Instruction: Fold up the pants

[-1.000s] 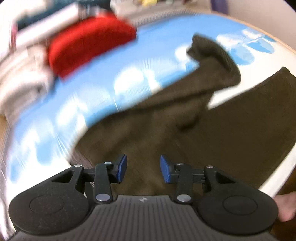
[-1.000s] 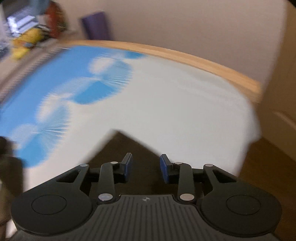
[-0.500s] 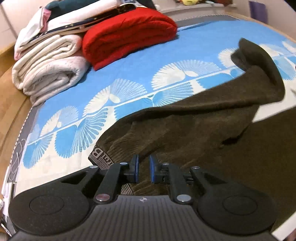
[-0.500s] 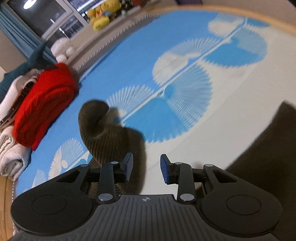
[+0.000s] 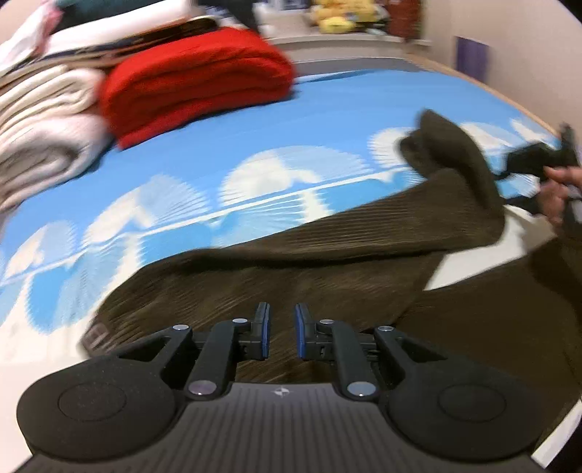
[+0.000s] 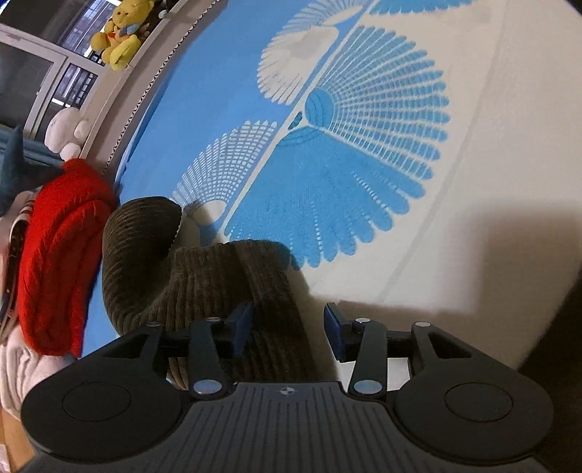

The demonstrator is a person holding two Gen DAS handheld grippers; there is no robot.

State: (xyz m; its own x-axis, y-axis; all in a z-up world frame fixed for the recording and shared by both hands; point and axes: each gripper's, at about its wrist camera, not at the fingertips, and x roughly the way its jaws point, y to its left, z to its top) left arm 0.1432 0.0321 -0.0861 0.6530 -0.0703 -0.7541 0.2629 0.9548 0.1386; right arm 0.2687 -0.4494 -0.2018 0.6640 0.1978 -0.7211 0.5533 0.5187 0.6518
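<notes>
The left tool has its blue pads nearly together, only a narrow gap between them; it hangs over the waist end of the dark brown corduroy pants, and whether cloth is pinched between the pads cannot be told. A printed waistband label shows at the near left of the garment.

The right tool has its jaws opening, with a ribbed fold of the pants lying between its pads; the left pad is at the cloth, the right pad stands clear of it over the sheet. The leg end curls up just past this tool. In the left view the same tool appears at the far right, held by a hand beside that curled leg end.

The pants lie spread across the near part of the bed, on a blue and cream fan-patterned sheet. A folded red blanket and pale folded bedding sit toward the far left corner. A yellow plush toy rests on the ledge beyond the bed's far edge.
</notes>
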